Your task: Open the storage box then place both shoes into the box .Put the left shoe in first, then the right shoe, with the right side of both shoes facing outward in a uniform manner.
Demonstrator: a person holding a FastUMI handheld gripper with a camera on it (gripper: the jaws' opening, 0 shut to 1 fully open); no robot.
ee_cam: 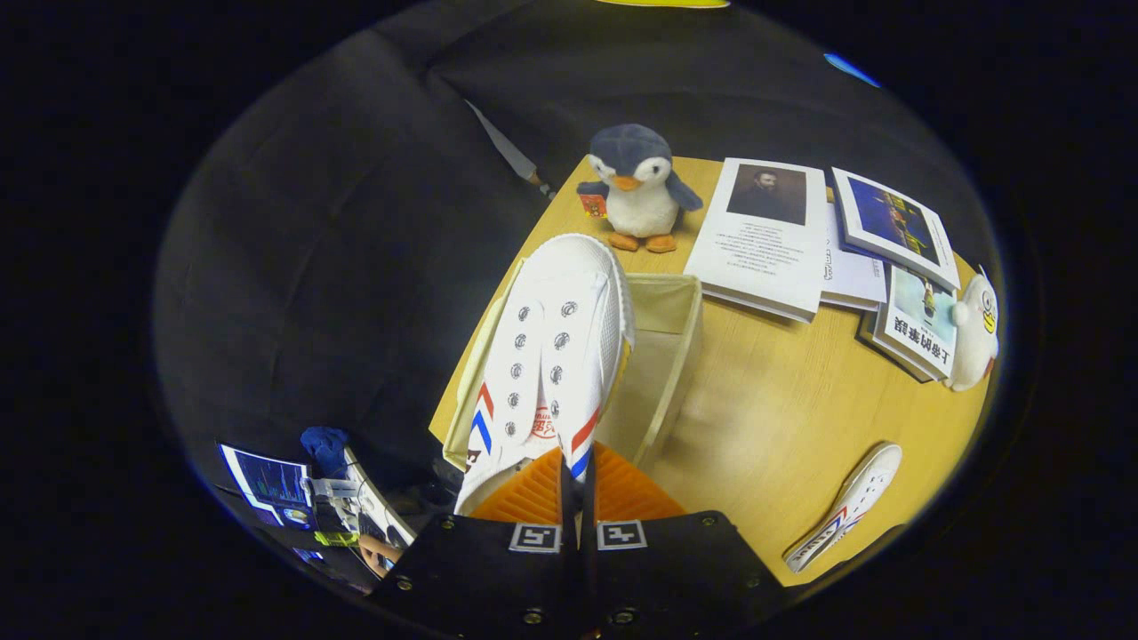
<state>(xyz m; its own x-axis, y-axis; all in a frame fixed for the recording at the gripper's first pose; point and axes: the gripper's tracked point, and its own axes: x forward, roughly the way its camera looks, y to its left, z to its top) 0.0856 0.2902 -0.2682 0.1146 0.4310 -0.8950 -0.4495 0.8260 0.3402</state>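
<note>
My gripper (576,476) is shut on a white canvas shoe (551,356) with red and blue stripes, both fingers pressing on its heel collar. The shoe points away from me, toe up, and hangs over the open beige storage box (676,356), covering the box's left part. The box stands on the wooden table (773,418), its inside bare where it shows to the right of the shoe. A second matching white shoe (845,507) lies on its side on the table, to the right of my fingers.
A plush penguin (638,187) stands beyond the box. Several books (769,236) lie at the back right, with a white plush toy (976,333) at their right end. Black cloth hangs to the left. Below left are a screen (267,480) and a person's hand (378,551).
</note>
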